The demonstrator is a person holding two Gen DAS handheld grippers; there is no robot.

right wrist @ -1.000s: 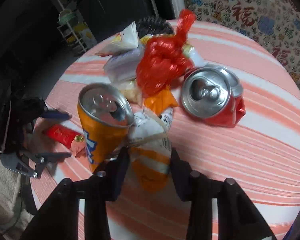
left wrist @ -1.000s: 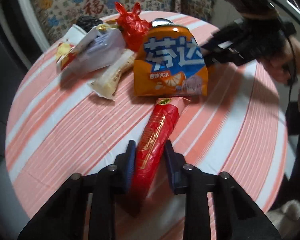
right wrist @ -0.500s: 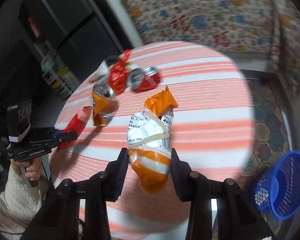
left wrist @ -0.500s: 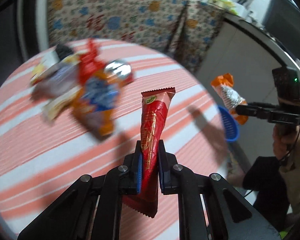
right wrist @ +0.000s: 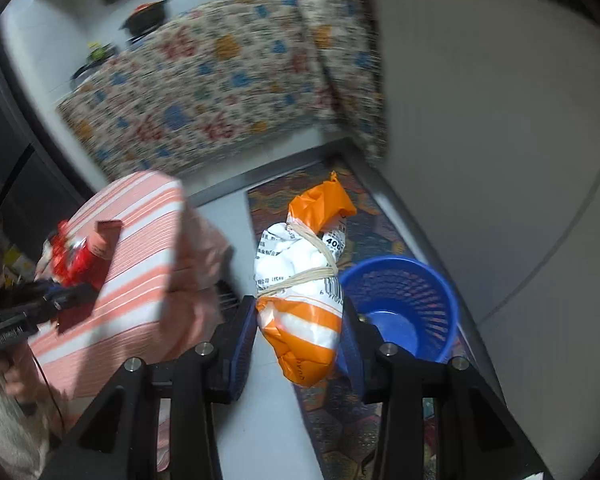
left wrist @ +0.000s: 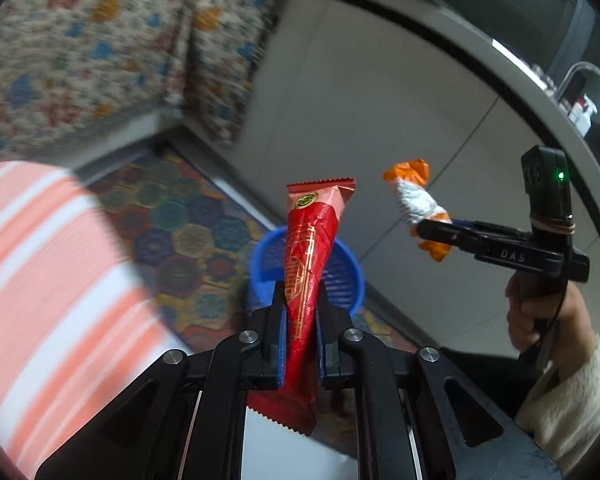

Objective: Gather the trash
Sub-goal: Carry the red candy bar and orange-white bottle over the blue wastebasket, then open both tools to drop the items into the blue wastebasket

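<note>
My left gripper (left wrist: 300, 304) is shut on a long red wrapper (left wrist: 310, 248) and holds it in the air, in line with a blue mesh bin (left wrist: 340, 276) on the floor beyond. My right gripper (right wrist: 300, 312) is shut on an orange and white snack bag (right wrist: 304, 280) tied with rubber bands, held just left of the blue bin (right wrist: 404, 304). The right gripper with its bag (left wrist: 416, 200) shows at the right of the left wrist view. The left gripper with the red wrapper (right wrist: 76, 256) shows at the left of the right wrist view.
The round table with a peach striped cloth (left wrist: 40, 280) is at the left; it also shows in the right wrist view (right wrist: 140, 240). A patterned rug (left wrist: 188, 232) lies under the bin. A floral sofa (right wrist: 204, 92) and a grey cabinet wall (left wrist: 380, 128) stand behind.
Both grippers have swung away from the table toward the blue bin, each carrying its piece of trash. The cans and other wrappers have left view.
</note>
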